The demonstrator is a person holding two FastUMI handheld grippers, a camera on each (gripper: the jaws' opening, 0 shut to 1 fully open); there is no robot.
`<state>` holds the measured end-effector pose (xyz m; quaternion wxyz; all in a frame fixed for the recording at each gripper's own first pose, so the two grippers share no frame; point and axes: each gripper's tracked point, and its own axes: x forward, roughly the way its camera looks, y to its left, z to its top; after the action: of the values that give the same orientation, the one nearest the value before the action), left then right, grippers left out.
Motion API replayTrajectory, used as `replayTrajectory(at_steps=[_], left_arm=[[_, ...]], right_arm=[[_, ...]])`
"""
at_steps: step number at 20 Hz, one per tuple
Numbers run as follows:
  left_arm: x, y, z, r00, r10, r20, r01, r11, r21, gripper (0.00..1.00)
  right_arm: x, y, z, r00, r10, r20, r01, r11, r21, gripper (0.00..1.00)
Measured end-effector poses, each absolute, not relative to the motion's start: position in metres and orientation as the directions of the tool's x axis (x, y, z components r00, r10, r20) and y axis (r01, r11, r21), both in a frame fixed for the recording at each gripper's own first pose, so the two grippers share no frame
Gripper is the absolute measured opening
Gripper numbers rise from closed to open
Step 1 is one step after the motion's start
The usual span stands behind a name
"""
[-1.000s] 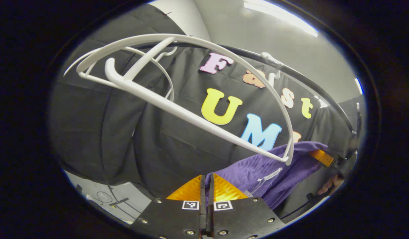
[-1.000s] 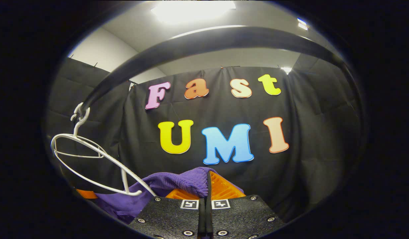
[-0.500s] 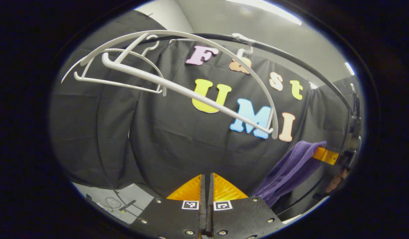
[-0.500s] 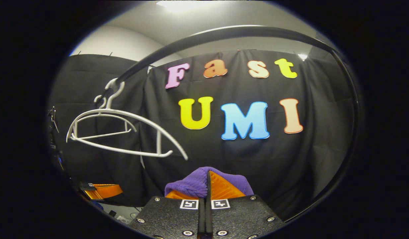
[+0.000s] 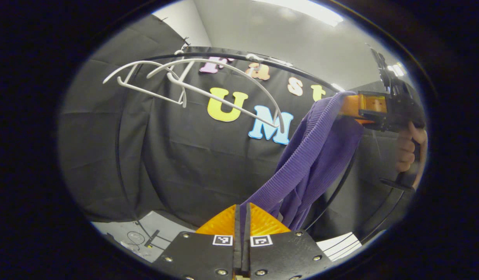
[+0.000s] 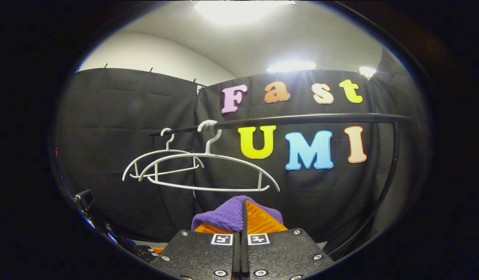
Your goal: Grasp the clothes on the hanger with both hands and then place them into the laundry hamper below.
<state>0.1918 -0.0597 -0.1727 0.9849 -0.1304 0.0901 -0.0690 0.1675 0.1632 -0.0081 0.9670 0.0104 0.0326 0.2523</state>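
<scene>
Two bare white hangers hang from the black rail at 10 o'clock of the right gripper, well clear of it. The purple garment is off them, stretched in the air between both tools. The left gripper has its fingers pinched together on one end at 6 o'clock; the right gripper's fingers are clamped on the other, cloth bunched over the tips.
</scene>
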Motion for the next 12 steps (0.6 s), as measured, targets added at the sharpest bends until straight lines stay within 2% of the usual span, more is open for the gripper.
replayTrajectory(at_steps=[2,3,4,5,9,10,11,12], left_arm=[[0.175,-0.037,-0.168,0.975,-0.154,-0.159,0.105,0.954,-0.281,0.01],[0.166,-0.026,-0.166,0.974,-0.161,-0.159,0.111,0.953,-0.283,0.05],[0.158,-0.02,-0.165,0.971,-0.175,-0.164,0.123,0.95,-0.286,0.01],[0.148,-0.013,-0.167,0.967,-0.186,-0.174,0.131,0.949,-0.287,0.04],[0.124,0.004,-0.184,0.947,-0.234,-0.222,0.165,0.943,-0.289,0.05],[0.117,0.005,-0.189,0.943,-0.237,-0.232,0.169,0.945,-0.282,0.1],[0.113,0.006,-0.193,0.941,-0.236,-0.242,0.168,0.948,-0.271,0.21],[0.104,0.009,-0.196,0.939,-0.234,-0.251,0.166,0.95,-0.264,0.32]], right_arm=[[0.146,0.164,-0.025,0.888,0.447,-0.107,-0.443,0.894,0.064,0.0],[0.137,0.163,-0.033,0.896,0.425,-0.127,-0.417,0.905,0.081,0.0],[0.126,0.164,-0.04,0.902,0.407,-0.142,-0.397,0.913,0.095,0.0],[0.116,0.167,-0.048,0.906,0.392,-0.158,-0.38,0.92,0.099,0.0],[0.084,0.192,-0.09,0.892,0.373,-0.255,-0.361,0.928,0.092,0.02],[0.078,0.198,-0.11,0.871,0.372,-0.32,-0.366,0.927,0.081,0.04],[0.071,0.203,-0.135,0.84,0.374,-0.392,-0.374,0.924,0.08,0.08],[0.06,0.204,-0.159,0.8,0.372,-0.471,-0.386,0.92,0.072,0.21]])
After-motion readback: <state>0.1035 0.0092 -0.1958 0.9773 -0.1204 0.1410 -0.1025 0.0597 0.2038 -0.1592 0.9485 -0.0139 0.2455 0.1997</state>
